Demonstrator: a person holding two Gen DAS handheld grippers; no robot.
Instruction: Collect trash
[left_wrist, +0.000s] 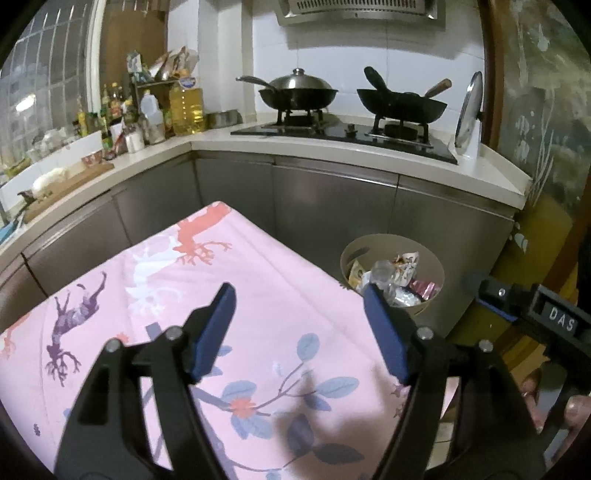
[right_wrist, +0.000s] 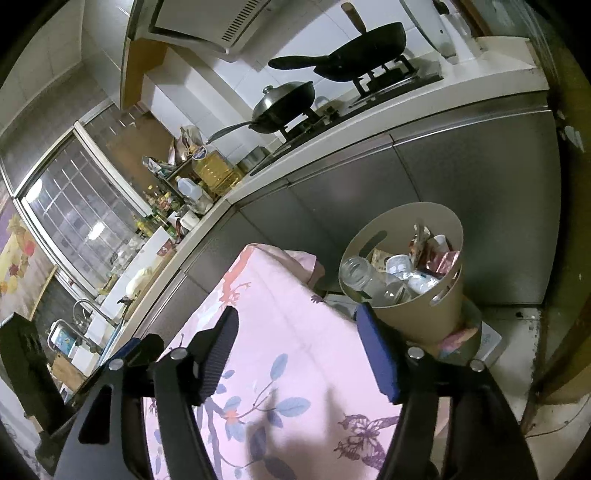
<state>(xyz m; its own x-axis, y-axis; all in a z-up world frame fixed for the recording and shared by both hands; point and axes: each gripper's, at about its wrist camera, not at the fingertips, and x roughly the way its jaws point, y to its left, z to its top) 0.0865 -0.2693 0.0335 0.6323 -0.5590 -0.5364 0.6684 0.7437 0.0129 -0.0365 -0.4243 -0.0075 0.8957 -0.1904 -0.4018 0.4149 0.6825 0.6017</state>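
A beige round bin (left_wrist: 419, 310) stands on the floor past the table's far right corner, in front of the steel cabinets. It is full of trash (left_wrist: 400, 275): clear plastic bottles and crumpled wrappers. In the right wrist view the same bin (right_wrist: 417, 321) holds a clear bottle (right_wrist: 356, 275) leaning on its rim and wrappers (right_wrist: 439, 258). My left gripper (left_wrist: 300, 295) hovers open over the pink patterned tablecloth (left_wrist: 258, 280) with nothing between its blue pads. My right gripper (right_wrist: 297, 314) is open too and holds nothing, above the cloth (right_wrist: 295, 343), with its right finger just in front of the bin.
Steel cabinets (left_wrist: 332, 206) run under an L-shaped counter with a hob and two woks (left_wrist: 299, 92). Bottles and jars (left_wrist: 184, 107) crowd the counter's corner, and a sink (right_wrist: 85, 325) lies at the left. The other gripper's black body (left_wrist: 554, 317) and a hand (left_wrist: 576, 406) are at the right edge.
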